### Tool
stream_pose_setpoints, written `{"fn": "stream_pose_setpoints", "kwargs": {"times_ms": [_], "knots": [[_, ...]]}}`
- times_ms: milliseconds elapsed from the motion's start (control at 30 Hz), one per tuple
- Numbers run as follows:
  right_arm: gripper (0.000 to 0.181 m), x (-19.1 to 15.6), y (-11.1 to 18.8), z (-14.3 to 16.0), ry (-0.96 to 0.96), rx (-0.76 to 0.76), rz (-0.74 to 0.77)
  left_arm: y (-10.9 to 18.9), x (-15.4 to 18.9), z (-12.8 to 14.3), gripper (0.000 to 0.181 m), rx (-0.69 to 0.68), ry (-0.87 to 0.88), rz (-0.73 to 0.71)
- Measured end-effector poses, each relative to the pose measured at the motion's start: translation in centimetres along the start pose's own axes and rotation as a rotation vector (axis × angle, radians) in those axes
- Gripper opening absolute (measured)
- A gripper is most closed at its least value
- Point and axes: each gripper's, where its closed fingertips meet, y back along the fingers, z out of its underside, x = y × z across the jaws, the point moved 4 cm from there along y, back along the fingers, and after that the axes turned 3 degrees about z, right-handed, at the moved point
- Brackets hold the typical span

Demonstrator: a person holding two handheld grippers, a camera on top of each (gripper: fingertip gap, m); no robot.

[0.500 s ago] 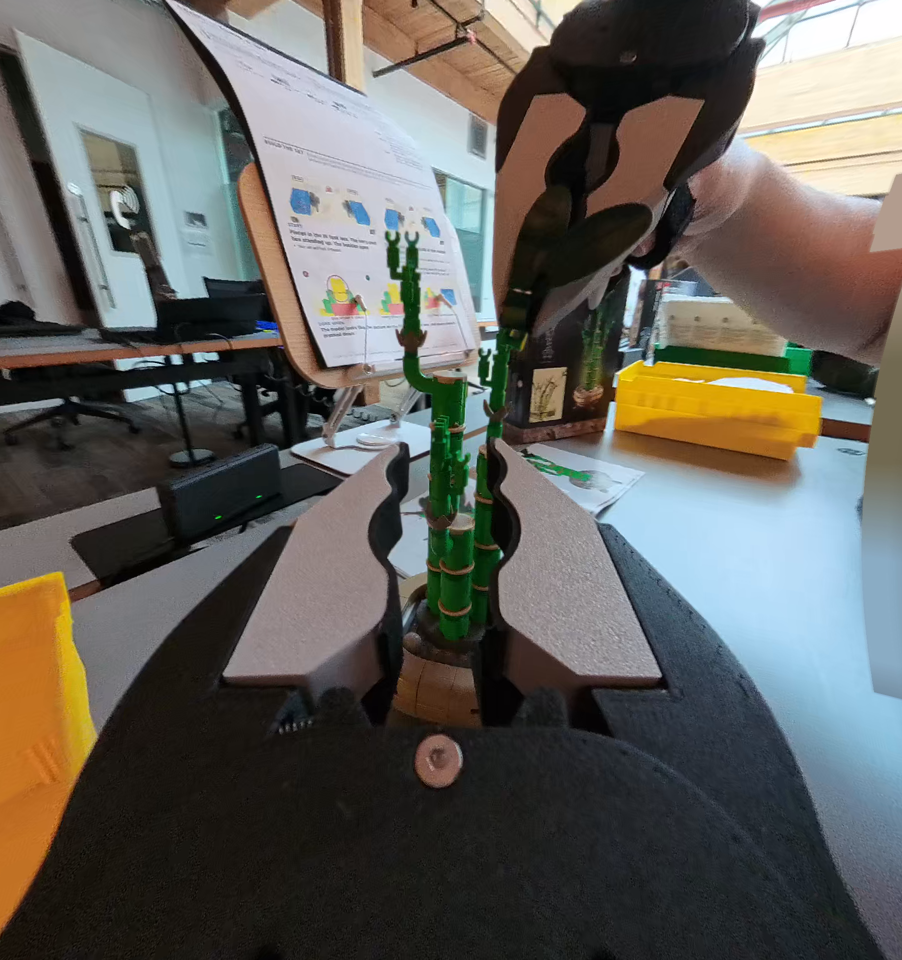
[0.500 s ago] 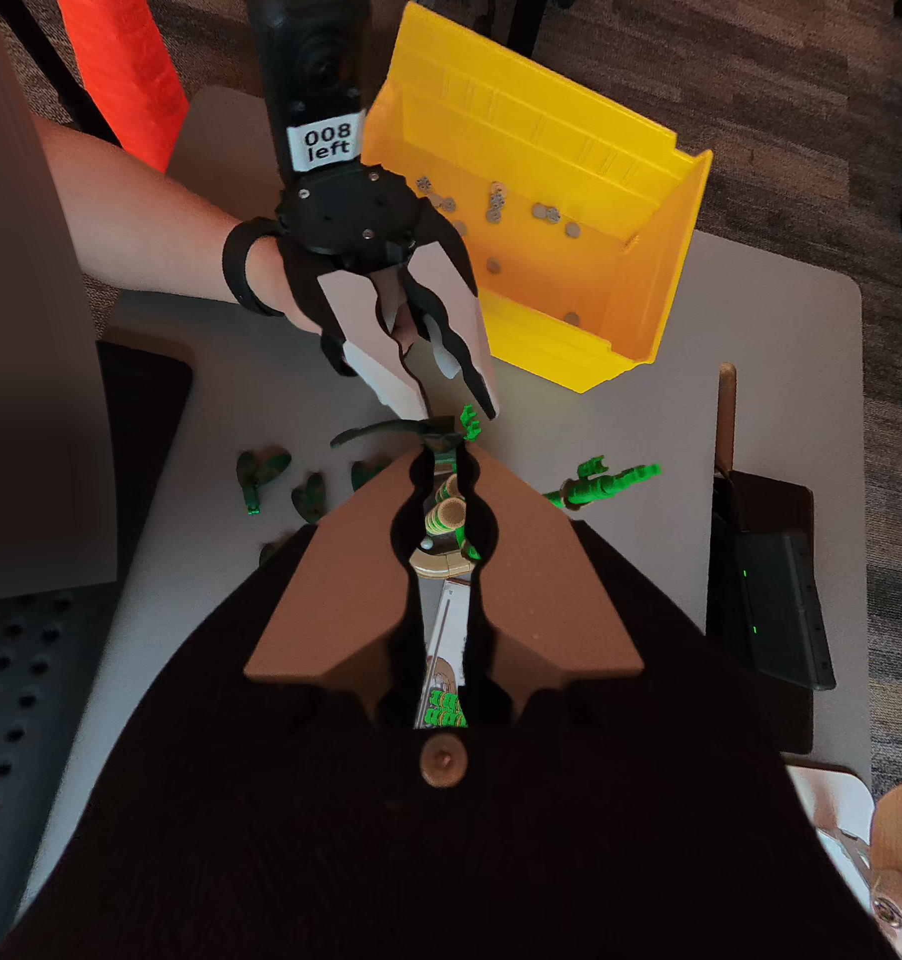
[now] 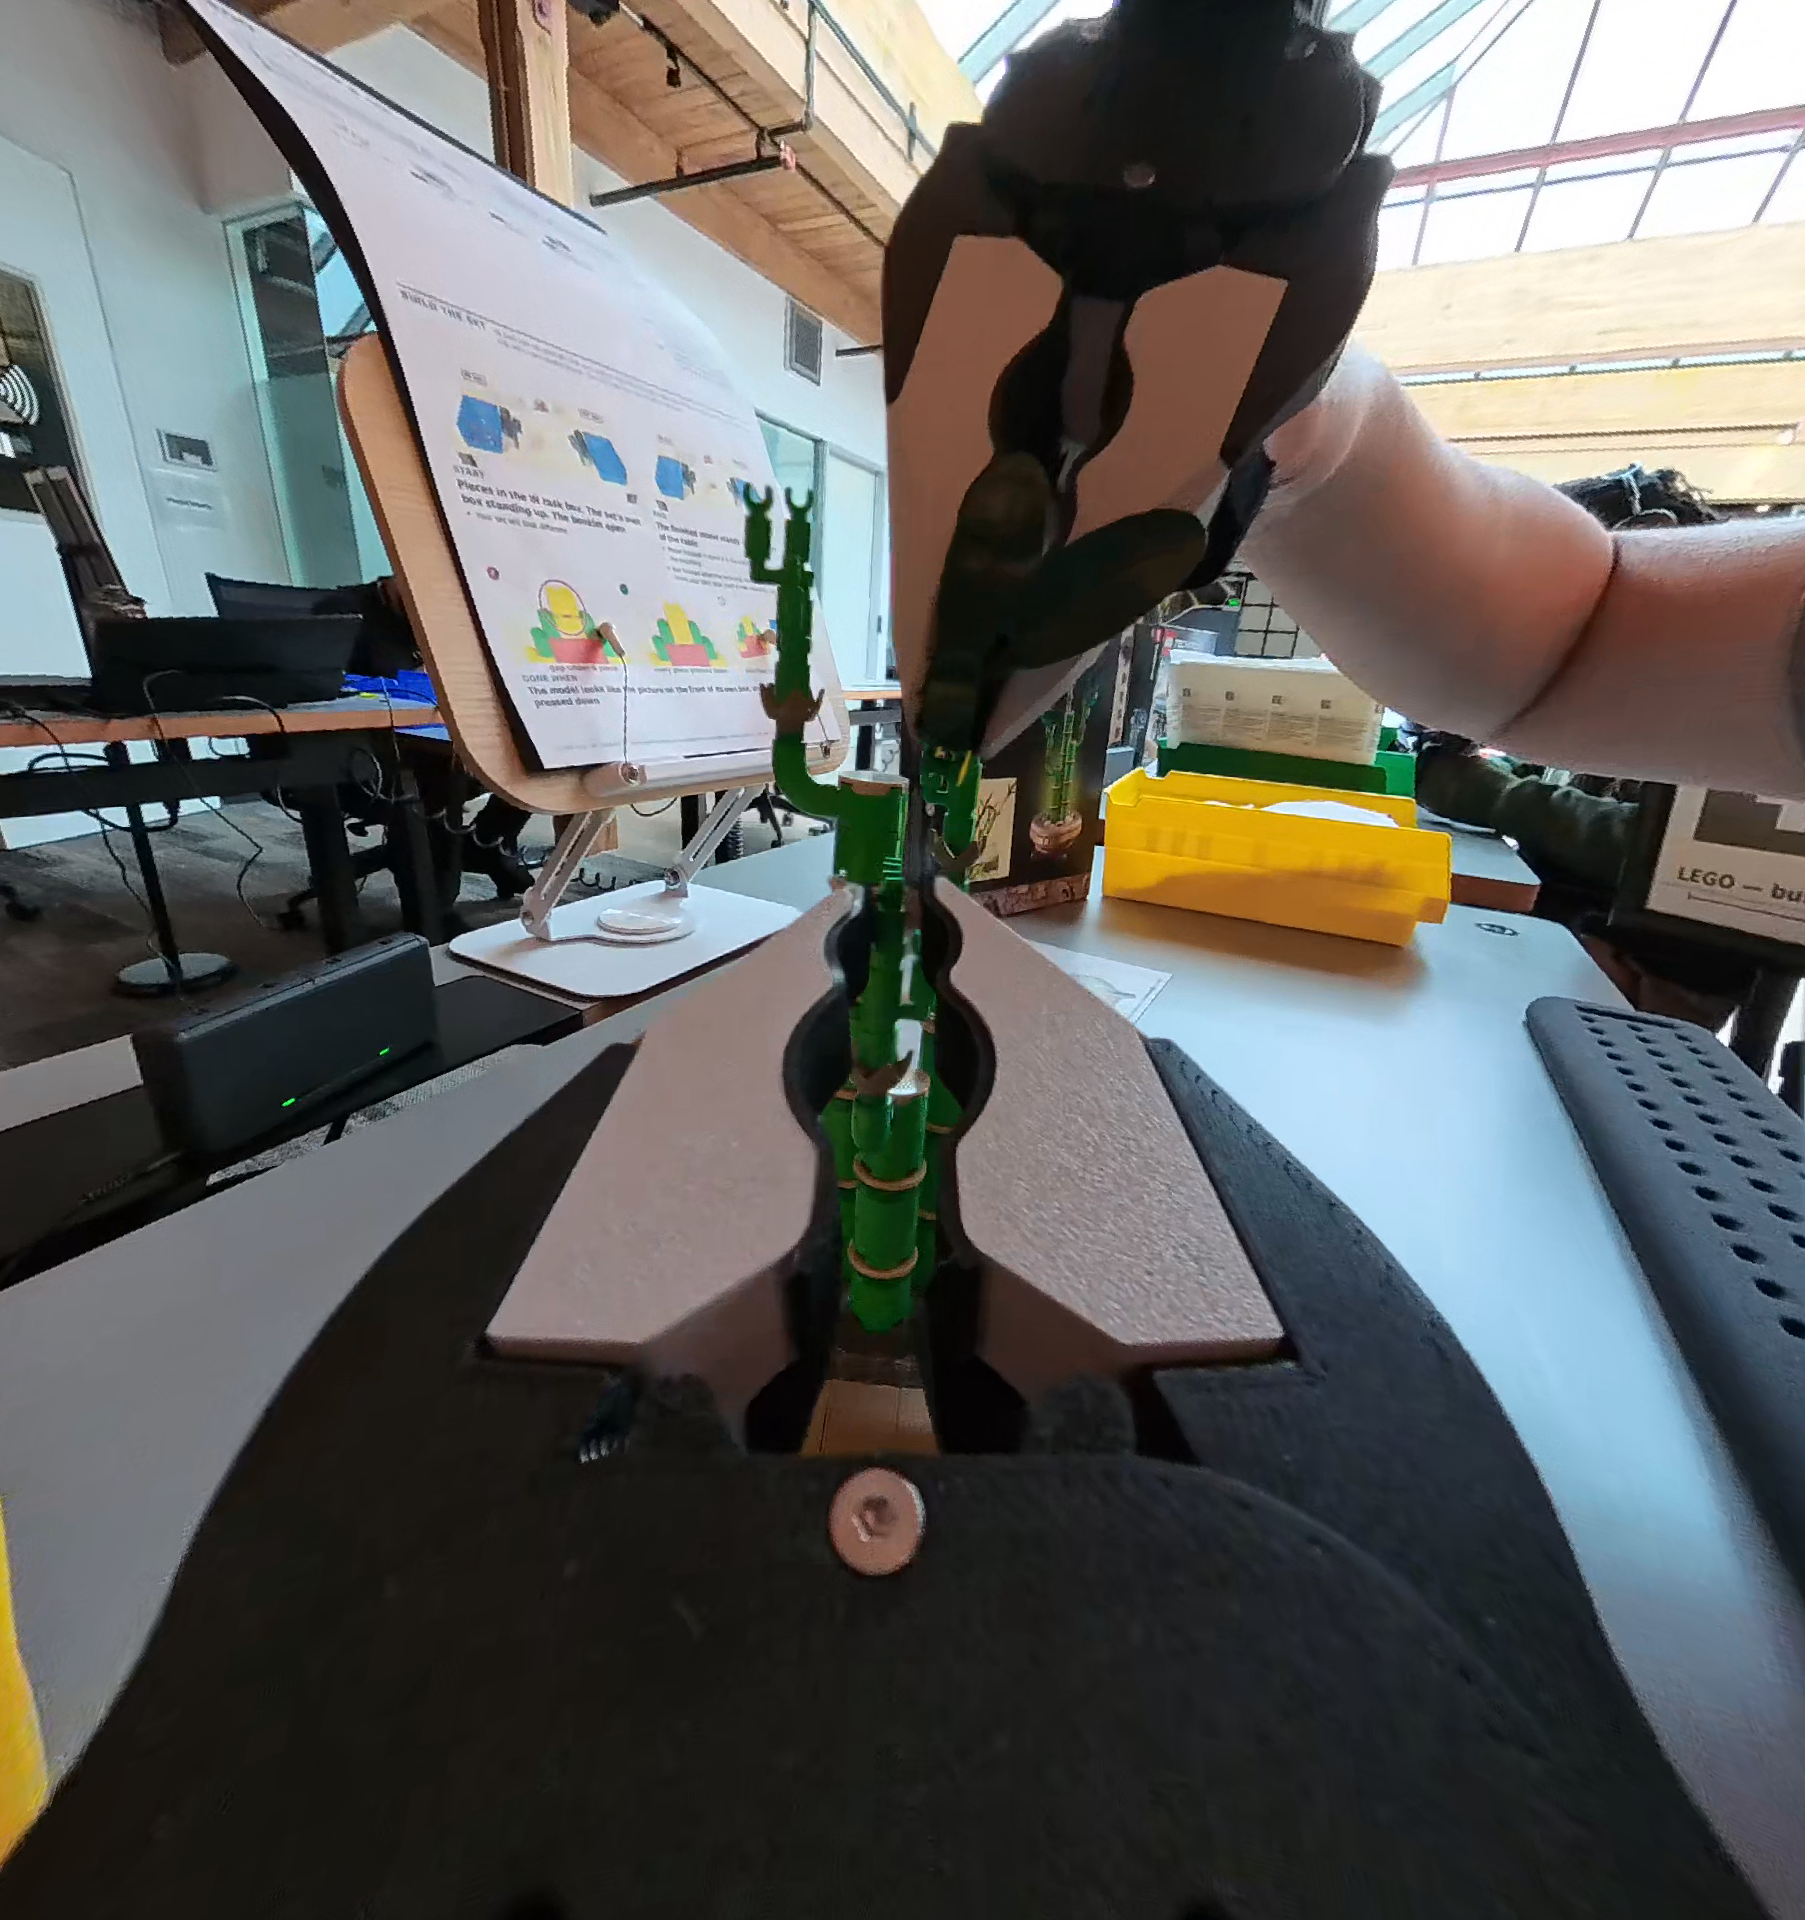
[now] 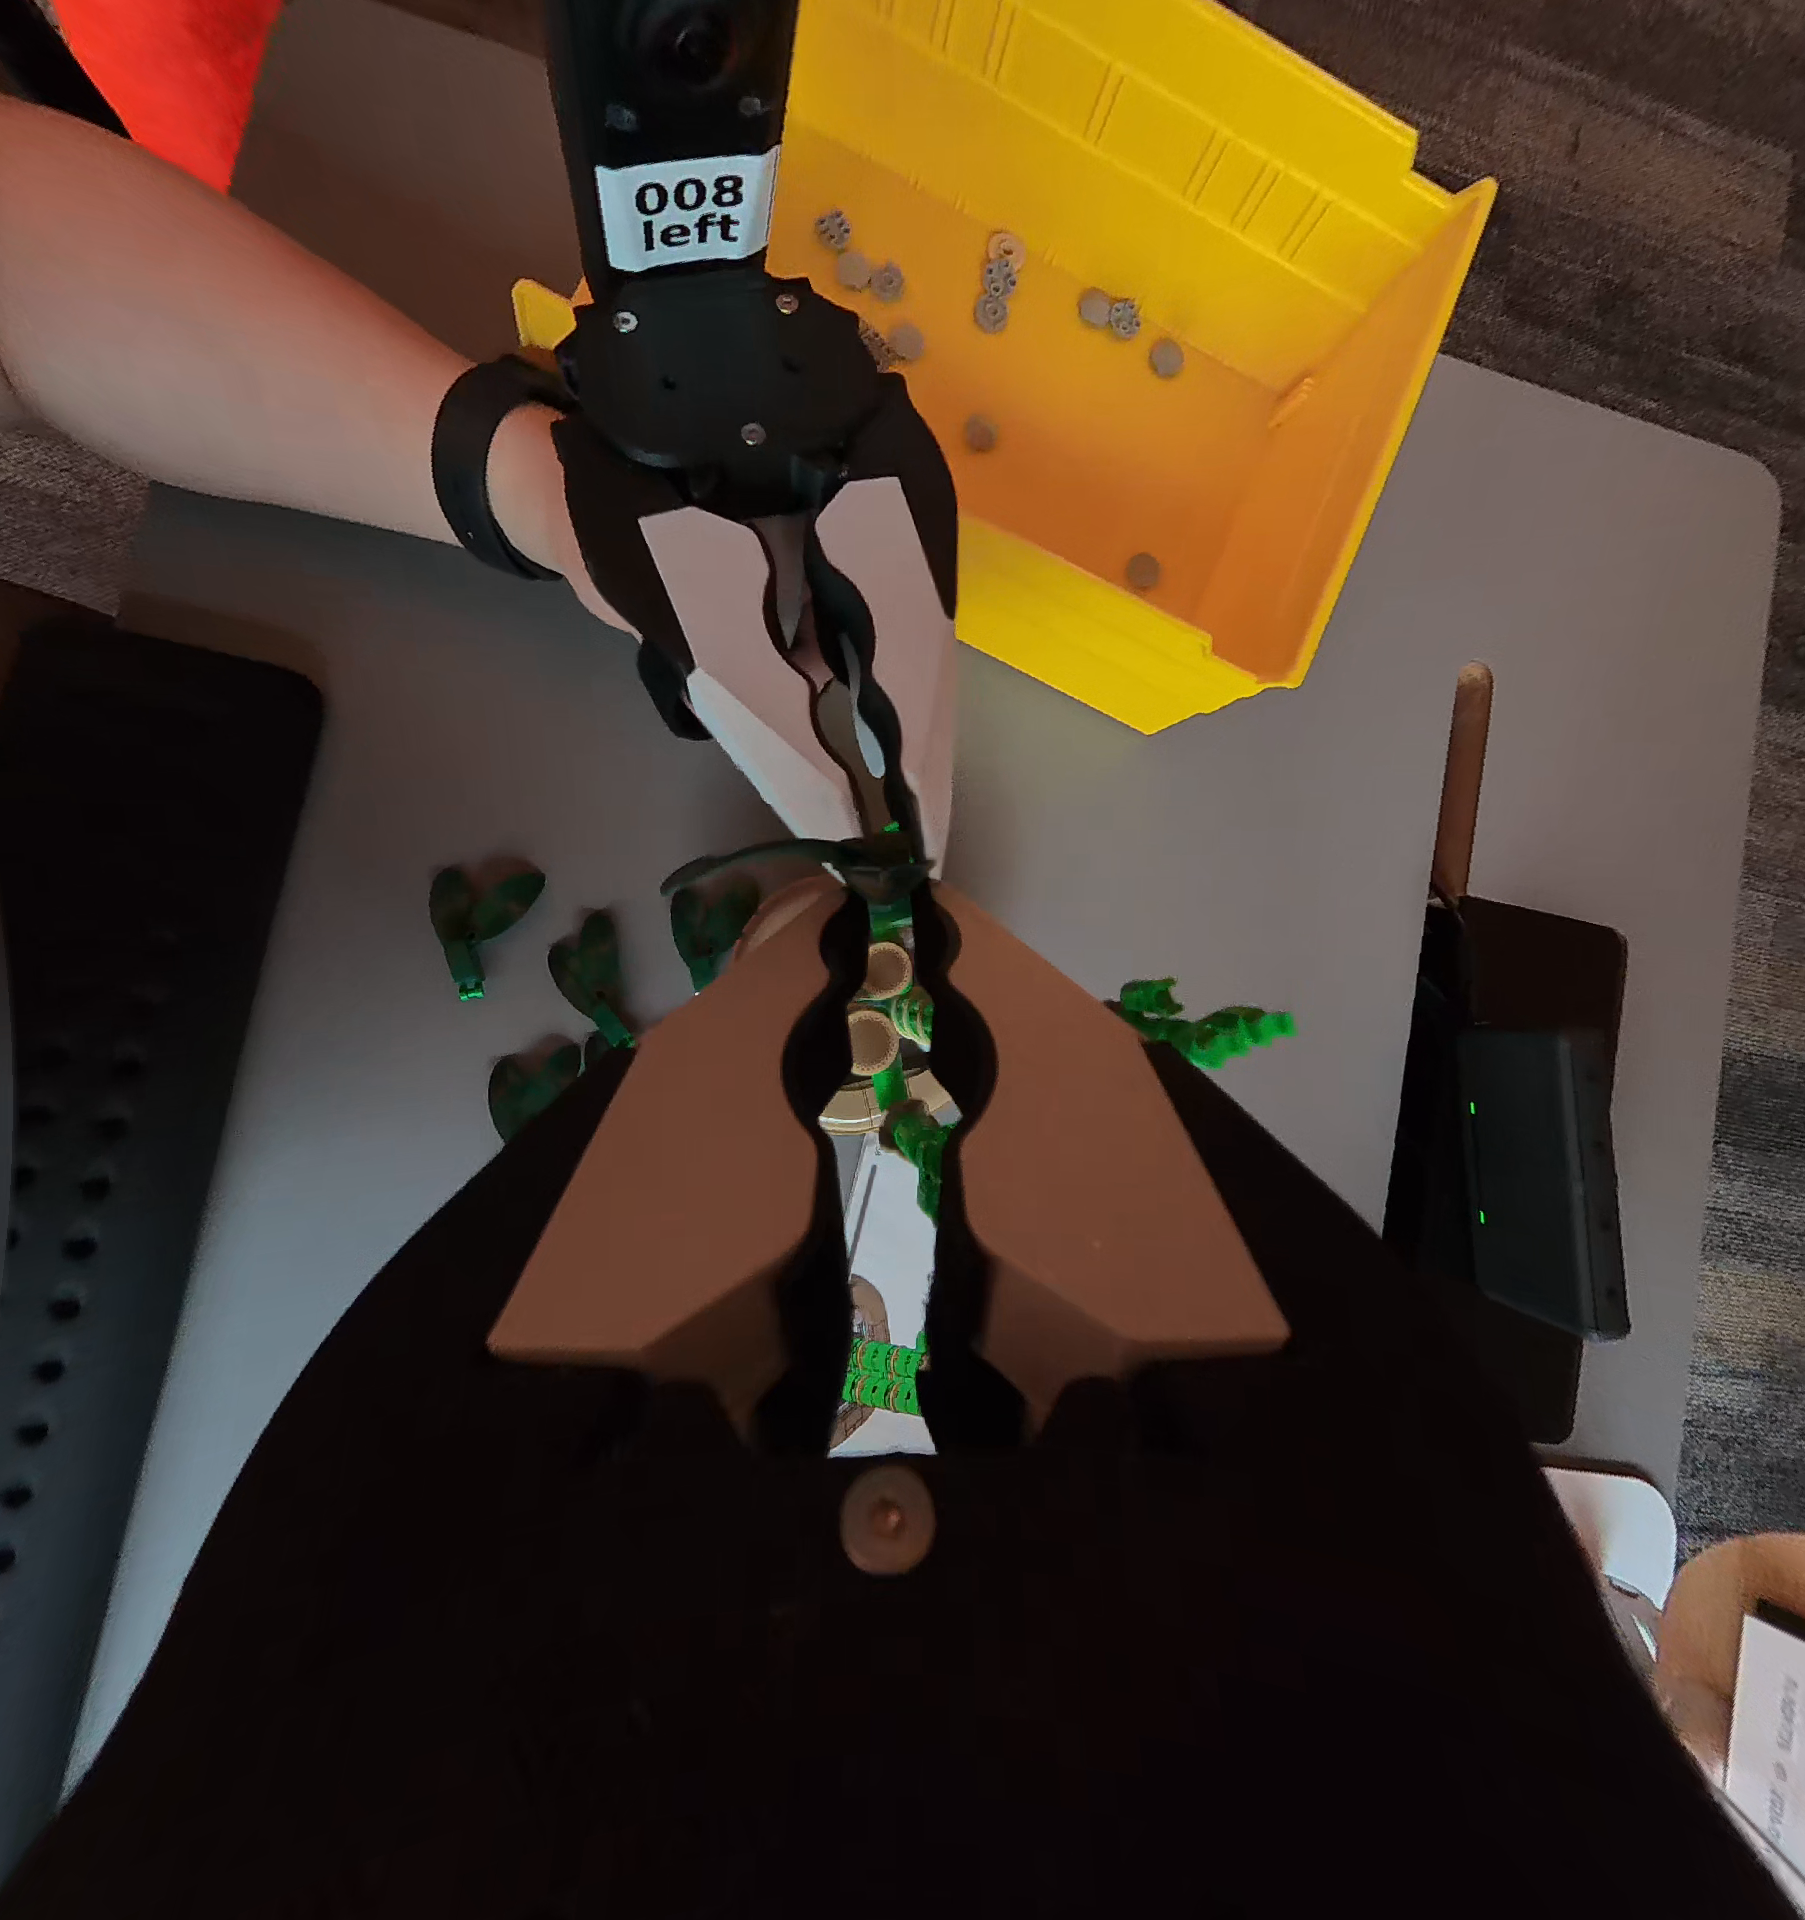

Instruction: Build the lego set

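A green bamboo Lego model (image 3: 882,1174) stands in a tan pot on the grey table; in the right wrist view (image 4: 882,971) I see it from above. My left gripper (image 3: 893,894) is shut around its middle stalks, and it also shows in the right wrist view (image 4: 877,826). My right gripper (image 4: 885,899) comes down from above, also seen in the left wrist view (image 3: 965,717). It is shut on a dark green leaf piece (image 3: 1033,561) and holds its stem on a stalk top. Several loose leaf pieces (image 4: 482,914) and a loose green stalk (image 4: 1199,1023) lie on the table.
A yellow bin (image 4: 1293,416) with small tan round parts sits beyond the model. An instruction sheet on a wooden stand (image 3: 586,520), the set's box (image 3: 1043,821) and another yellow bin (image 3: 1272,862) stand at the back. A black device (image 3: 285,1039) lies left, a perforated chair back (image 3: 1708,1195) right. Only a small space, under 4 cm, lies between the two pairs of fingers. The black device (image 3: 285,1039) sits 30 cm or so from the ends of my left fingers. Seen from the right wrist view (image 4: 1522,1115) as well.
My left gripper's jaws have drawn closer together around the stalks. The right gripper with the leaf piece now sits more directly over the model's stalk top.
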Motion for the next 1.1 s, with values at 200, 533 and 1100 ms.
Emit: {"fn": "stream_pose_setpoints", "kwargs": {"times_ms": [200, 533, 1100], "knots": [[0.006, 0.1, -0.1, -0.3, 0.030, -0.017, -0.037, 0.0, 0.0, 0.1, 0.002, -0.005, -0.015, -0.006], [0.007, -0.3, -0.7, -0.7, 0.026, -0.046, -0.129, -0.1, -0.1, 0.2, 0.002, 0.014, -0.017, -0.012], [0.007, 0.4, -1.4, -0.2, 0.055, -0.092, -0.110, -0.1, 0.1, 0.2, 0.002, 0.006, -0.073, -0.020]]}}
